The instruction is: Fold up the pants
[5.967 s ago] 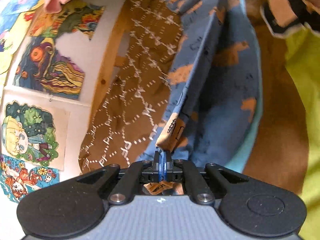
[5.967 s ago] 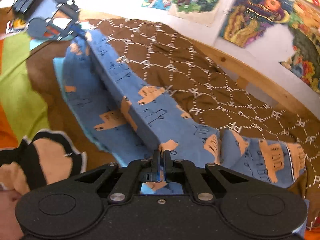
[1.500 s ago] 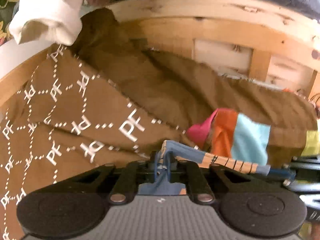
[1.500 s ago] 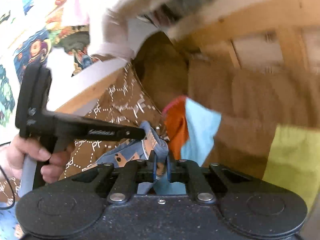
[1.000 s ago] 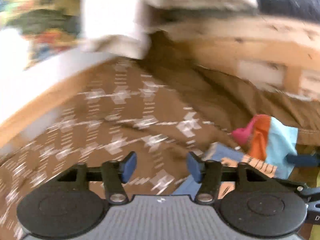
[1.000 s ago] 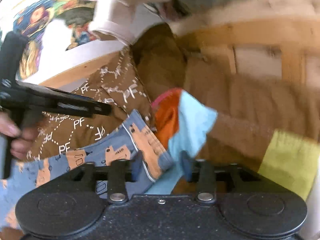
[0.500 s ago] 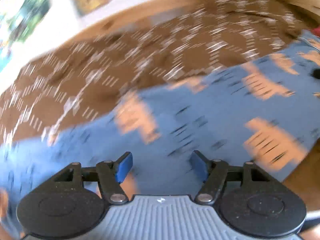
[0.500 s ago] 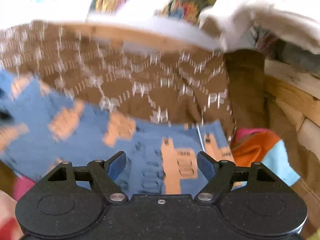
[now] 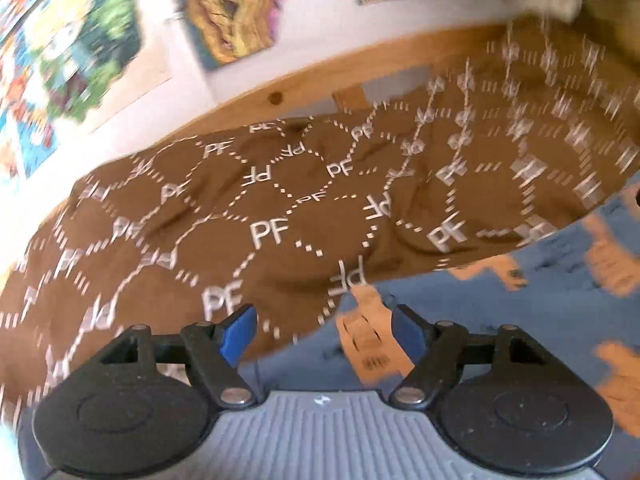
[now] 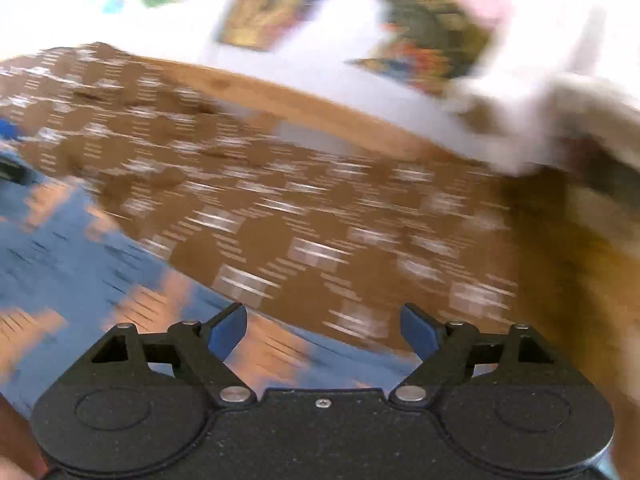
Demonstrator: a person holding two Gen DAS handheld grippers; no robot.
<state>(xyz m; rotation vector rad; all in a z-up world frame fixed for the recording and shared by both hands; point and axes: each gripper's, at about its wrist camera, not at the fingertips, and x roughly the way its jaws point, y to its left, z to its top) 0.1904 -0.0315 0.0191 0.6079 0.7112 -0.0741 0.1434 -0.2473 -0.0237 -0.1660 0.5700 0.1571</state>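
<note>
The blue pants (image 9: 500, 300) with orange truck prints lie flat on the brown patterned bedspread (image 9: 260, 220). In the left wrist view they fill the lower right. My left gripper (image 9: 324, 334) is open and empty just above their edge. In the right wrist view the pants (image 10: 80, 272) lie at the lower left, blurred by motion. My right gripper (image 10: 324, 332) is open and empty above the pants' edge and the bedspread (image 10: 360, 220).
A wooden bed rail (image 9: 320, 84) runs behind the bedspread below a white wall with colourful drawings (image 9: 228, 12). A white cloth (image 10: 560, 60) hangs at the upper right. The rail (image 10: 320, 108) also shows in the right wrist view.
Both grippers let go of the pants about a second ago and stay open. Both cameras have swung along the laid-out pants toward the wall side.
</note>
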